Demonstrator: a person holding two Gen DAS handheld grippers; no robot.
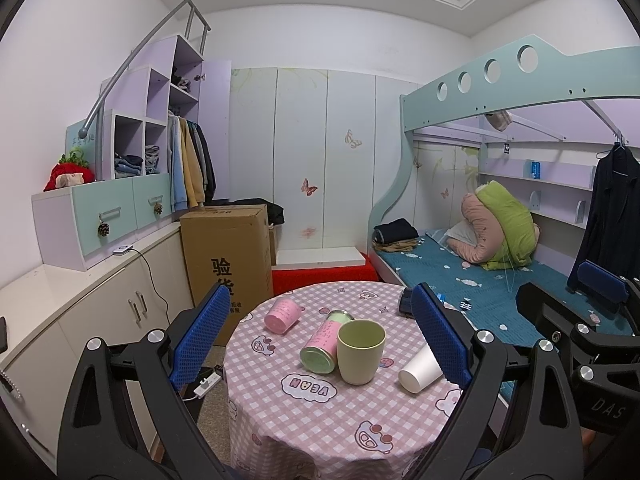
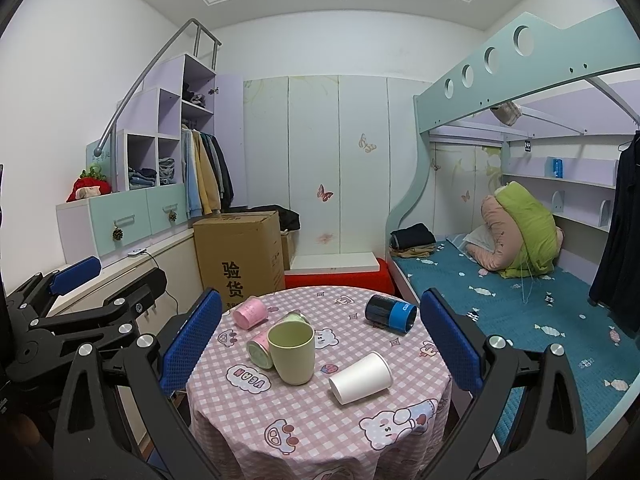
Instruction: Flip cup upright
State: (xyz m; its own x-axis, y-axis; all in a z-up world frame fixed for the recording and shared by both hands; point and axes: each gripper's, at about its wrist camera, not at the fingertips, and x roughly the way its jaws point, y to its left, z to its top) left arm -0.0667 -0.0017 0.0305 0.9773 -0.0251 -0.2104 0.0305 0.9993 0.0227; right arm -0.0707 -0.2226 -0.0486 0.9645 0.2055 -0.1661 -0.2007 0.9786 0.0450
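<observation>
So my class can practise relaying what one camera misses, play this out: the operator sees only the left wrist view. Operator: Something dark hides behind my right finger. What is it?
Observer: A dark cup with a blue band, lying on its side.
Operator: Is the white cup fully down?
Observer: Yes, the white paper cup lies on its side, apart from the upright green cup.
Operator: Is the right gripper holding anything?
Observer: No, the right gripper is open and empty.
</observation>
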